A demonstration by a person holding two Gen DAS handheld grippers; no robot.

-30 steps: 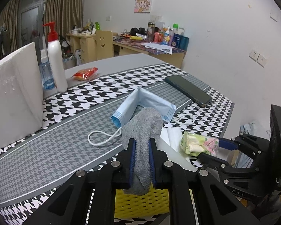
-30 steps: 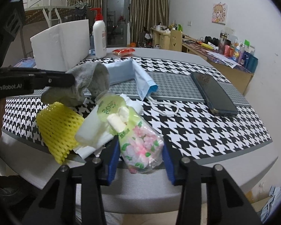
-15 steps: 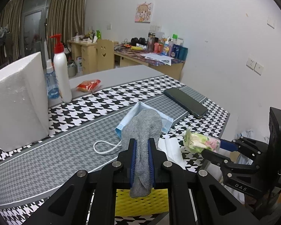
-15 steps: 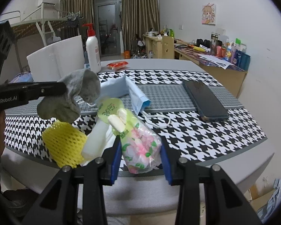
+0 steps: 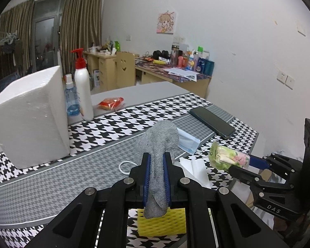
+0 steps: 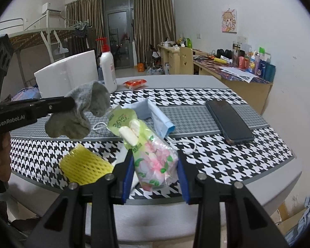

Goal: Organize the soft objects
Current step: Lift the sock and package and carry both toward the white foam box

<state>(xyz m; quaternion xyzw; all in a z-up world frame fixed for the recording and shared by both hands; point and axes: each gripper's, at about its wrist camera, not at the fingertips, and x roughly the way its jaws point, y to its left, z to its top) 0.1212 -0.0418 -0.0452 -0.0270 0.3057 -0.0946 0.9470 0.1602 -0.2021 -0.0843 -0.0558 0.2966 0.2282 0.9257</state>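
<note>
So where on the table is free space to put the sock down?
Free: the grey strip between the foam block and the mask, and the checks between mask cord and phone. Crowded: the near edge, with yellow net and tissues.

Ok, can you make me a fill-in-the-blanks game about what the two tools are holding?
1. The left tool is shut on a grey ____.
2. The right tool squeezes a flowery ____ pack.
3. The yellow foam net lies on the ____, below the sock.
4. The black phone lies ____ on the table.

Missing words: sock; tissue; table; flat
</note>
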